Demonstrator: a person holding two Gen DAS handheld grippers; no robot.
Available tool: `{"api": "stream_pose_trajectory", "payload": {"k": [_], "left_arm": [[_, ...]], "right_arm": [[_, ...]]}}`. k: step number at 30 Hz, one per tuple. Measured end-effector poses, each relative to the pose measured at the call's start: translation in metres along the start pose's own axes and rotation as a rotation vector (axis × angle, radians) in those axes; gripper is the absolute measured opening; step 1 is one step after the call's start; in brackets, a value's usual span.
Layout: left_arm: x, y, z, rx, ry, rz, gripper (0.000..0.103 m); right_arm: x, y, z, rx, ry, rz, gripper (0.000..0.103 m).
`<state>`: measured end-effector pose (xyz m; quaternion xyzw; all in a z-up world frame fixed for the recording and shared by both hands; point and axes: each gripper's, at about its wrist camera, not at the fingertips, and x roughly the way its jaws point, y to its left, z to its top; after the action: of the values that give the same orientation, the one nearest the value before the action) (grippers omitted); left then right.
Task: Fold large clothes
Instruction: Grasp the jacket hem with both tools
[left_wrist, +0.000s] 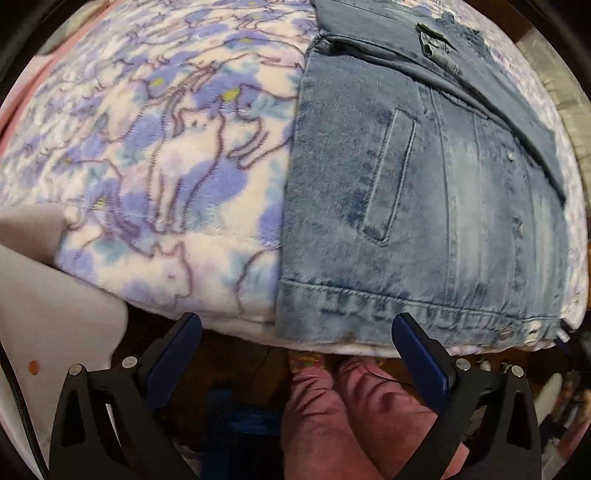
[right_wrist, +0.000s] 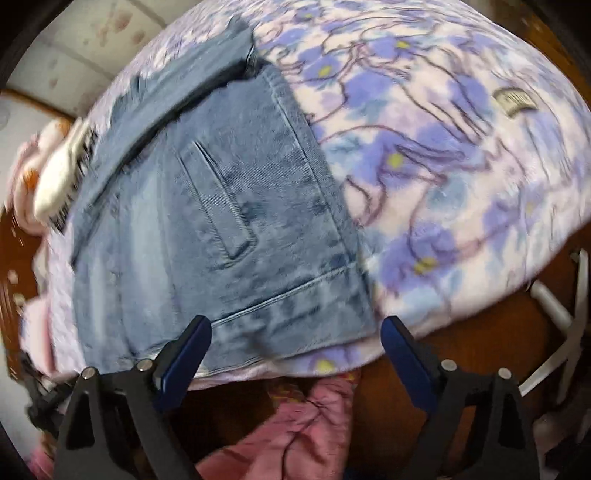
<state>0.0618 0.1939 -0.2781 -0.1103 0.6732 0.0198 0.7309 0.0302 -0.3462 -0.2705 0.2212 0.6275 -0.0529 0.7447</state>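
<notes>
Right now both of your grippers point down at the near edge of the bed, and each is spread wide with nothing between its pads. Your left gripper hangs over the near hem of the denim jacket, its left finger out past the mattress edge and its right finger in front of the hem band. Your right gripper sits over the near right corner of the same jacket, not gripping it. Below both, close to you, are your pink trousers.

Moving away from you, the jacket lies flat on the fleece blanket printed with purple flowers and cat outlines. A welt pocket shows on the near panel, and a darker folded part crosses the far end. A white hairbrush lies just beyond the jacket's left side in the right wrist view, and a woven label sits on the blanket far to the right.
</notes>
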Motion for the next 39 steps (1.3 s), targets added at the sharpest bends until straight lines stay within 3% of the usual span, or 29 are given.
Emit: {"api": "stream_pose_trajectory", "payload": {"k": [4, 11, 16, 19, 22, 24, 31, 33, 34, 36, 39], "left_arm": [[0.007, 0.001, 0.009, 0.017, 0.023, -0.062, 0.102], [0.033, 0.010, 0.025, 0.027, 0.095, -0.174, 0.094], [0.055, 0.013, 0.019, 0.028, 0.155, -0.171, 0.091], [0.064, 0.019, 0.015, 0.012, 0.160, -0.189, 0.084], [0.065, 0.022, 0.014, -0.020, 0.152, -0.223, 0.076], [0.064, 0.021, 0.012, -0.049, 0.159, -0.251, 0.061], [0.060, 0.018, 0.005, -0.119, 0.150, -0.276, 0.046], [0.058, 0.018, 0.003, -0.158, 0.156, -0.293, 0.035], [0.056, 0.018, 0.003, -0.177, 0.157, -0.290, 0.033], [0.052, 0.015, 0.004, -0.211, 0.150, -0.277, 0.015], [0.044, 0.012, 0.005, -0.233, 0.147, -0.240, 0.014]], "right_arm": [[0.015, 0.006, 0.009, -0.068, 0.040, -0.019, 0.075], [0.023, -0.004, 0.021, 0.021, 0.087, 0.046, 0.067], [0.022, -0.014, 0.023, 0.041, 0.097, 0.076, 0.055], [0.025, -0.014, 0.026, 0.052, 0.110, 0.080, 0.054], [0.024, -0.017, 0.025, 0.052, 0.119, 0.075, 0.051], [0.022, -0.020, 0.026, 0.065, 0.117, 0.074, 0.047], [0.013, -0.012, 0.023, 0.065, 0.091, 0.049, 0.035], [0.010, -0.007, 0.021, 0.069, 0.083, 0.046, 0.031], [0.008, -0.005, 0.021, 0.074, 0.080, 0.046, 0.029], [0.004, -0.007, 0.021, 0.083, 0.074, 0.051, 0.026], [-0.007, -0.003, 0.019, 0.113, 0.053, 0.064, 0.021]]}}
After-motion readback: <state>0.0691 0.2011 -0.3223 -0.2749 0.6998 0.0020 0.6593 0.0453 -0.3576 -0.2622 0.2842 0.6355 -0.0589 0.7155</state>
